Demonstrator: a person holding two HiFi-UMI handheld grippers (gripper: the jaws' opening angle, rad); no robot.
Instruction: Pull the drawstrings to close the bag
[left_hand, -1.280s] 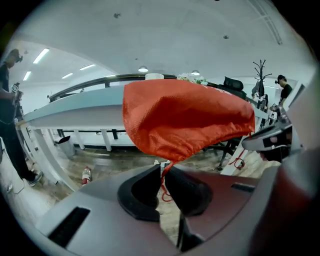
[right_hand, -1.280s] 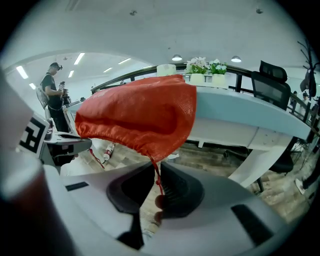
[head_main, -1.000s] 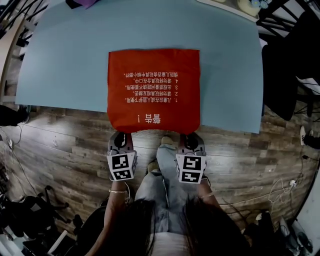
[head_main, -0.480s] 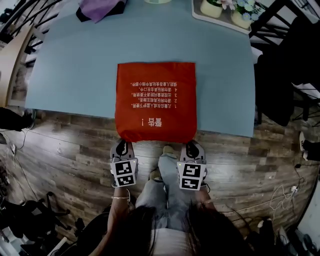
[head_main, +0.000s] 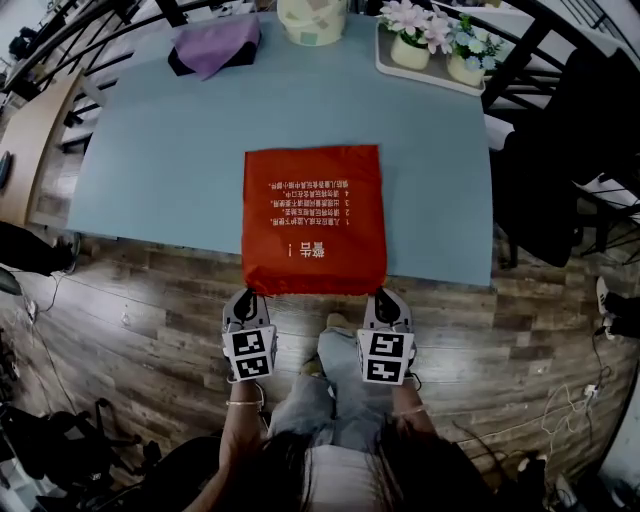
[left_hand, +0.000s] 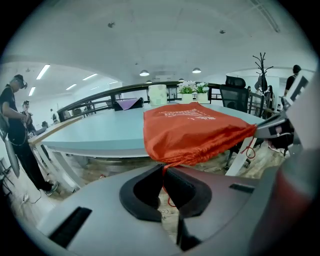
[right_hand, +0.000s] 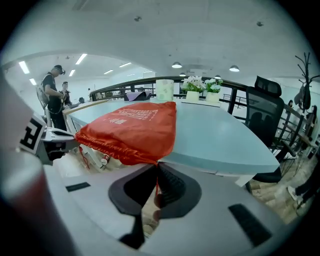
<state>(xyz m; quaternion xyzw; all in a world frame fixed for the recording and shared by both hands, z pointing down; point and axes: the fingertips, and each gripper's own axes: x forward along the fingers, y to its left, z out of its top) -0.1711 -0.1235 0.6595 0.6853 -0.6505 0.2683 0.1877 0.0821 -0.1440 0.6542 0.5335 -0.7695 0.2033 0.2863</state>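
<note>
The orange-red fabric bag (head_main: 313, 218), printed with white text, lies flat on the light blue counter (head_main: 160, 150), its gathered mouth hanging over the near edge. The thin red left drawstring (left_hand: 163, 171) and right drawstring (right_hand: 157, 185) leave its near corners.

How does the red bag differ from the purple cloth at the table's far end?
The red bag lies flat, with white print; the purple cloth is plain and rumpled. The bag overhangs the near edge of the table; the cloth sits near its far left corner. The left gripper and right gripper each clamp a bag drawstring; nothing holds the cloth. Both rest on the table.
</note>
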